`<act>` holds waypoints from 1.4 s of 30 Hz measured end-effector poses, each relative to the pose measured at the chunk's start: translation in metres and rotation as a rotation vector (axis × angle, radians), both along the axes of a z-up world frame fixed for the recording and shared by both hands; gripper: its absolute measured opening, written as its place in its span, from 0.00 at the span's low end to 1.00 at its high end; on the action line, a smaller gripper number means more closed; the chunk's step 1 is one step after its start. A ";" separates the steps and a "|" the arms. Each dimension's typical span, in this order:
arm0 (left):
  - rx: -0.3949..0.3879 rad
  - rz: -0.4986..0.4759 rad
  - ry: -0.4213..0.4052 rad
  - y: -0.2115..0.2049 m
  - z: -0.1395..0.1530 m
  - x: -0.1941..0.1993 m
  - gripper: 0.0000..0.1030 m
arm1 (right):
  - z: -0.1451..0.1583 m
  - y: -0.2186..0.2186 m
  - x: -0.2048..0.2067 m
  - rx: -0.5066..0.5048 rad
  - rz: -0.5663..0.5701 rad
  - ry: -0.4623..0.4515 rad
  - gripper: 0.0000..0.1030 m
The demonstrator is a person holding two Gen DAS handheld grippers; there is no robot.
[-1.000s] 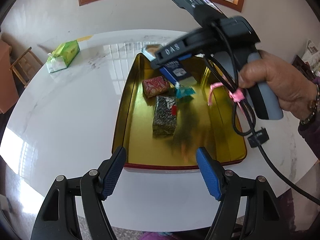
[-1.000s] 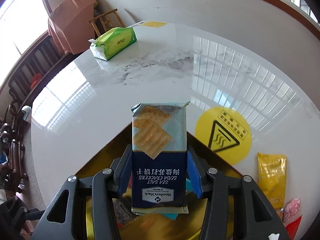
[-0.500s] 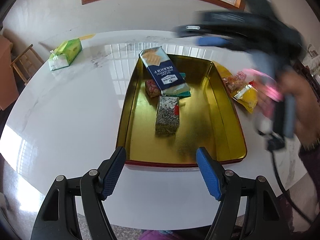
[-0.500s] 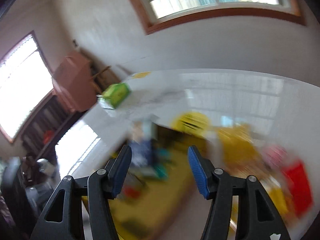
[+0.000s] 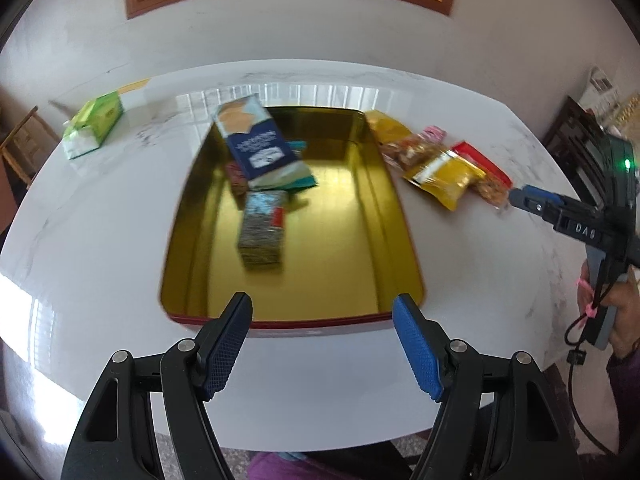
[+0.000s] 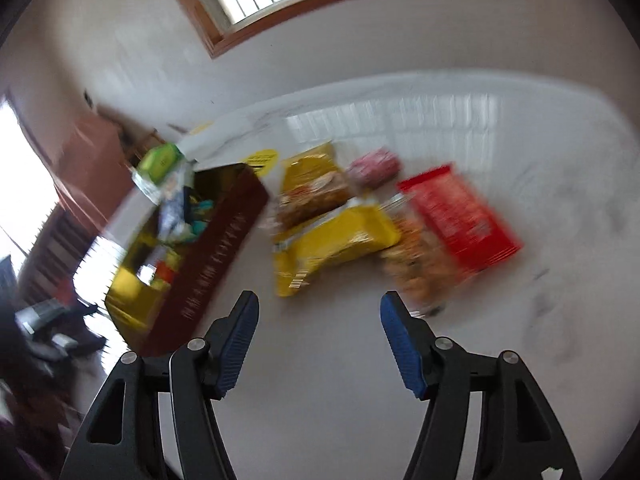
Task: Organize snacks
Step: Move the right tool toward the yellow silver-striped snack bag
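A gold tin with a red rim sits mid-table. In it a blue soda cracker pack leans on the far left rim, over a teal packet and a red patterned one, with a dark speckled pack in front. My left gripper hangs open and empty over the tin's near rim. Right of the tin lies a snack pile: a yellow bag, a red pack and a pink packet. My right gripper hovers before that pile, its jaws opening with nothing between them.
A green tissue pack lies at the far left of the white marble table. A round yellow sticker sits behind the tin. The right gripper's body and the hand holding it are at the table's right edge.
The right gripper let go of the cracker pack in the tin, swung right to the snack pile and opened wider. The left gripper shifted slightly and its jaws stayed the same.
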State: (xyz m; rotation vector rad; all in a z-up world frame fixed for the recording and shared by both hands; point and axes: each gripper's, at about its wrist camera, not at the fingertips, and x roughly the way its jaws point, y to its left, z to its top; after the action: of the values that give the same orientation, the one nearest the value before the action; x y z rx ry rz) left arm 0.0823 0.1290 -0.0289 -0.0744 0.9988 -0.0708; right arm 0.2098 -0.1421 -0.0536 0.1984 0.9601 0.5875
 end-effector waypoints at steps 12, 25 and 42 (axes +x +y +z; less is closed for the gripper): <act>0.011 -0.017 0.009 -0.010 0.001 0.003 0.71 | -0.041 0.012 0.047 0.244 -0.226 0.139 0.64; -0.026 -0.016 0.038 -0.003 -0.010 0.005 0.71 | -0.039 0.021 0.055 0.169 -0.237 0.117 0.17; -0.003 -0.094 0.035 -0.042 0.002 0.004 0.71 | -0.018 -0.143 -0.038 0.132 -0.384 0.157 0.14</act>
State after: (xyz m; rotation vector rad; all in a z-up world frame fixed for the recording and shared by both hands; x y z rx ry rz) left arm 0.0858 0.0867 -0.0265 -0.0317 1.0368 -0.1570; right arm 0.1718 -0.2847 -0.0720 0.5403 1.0028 0.2831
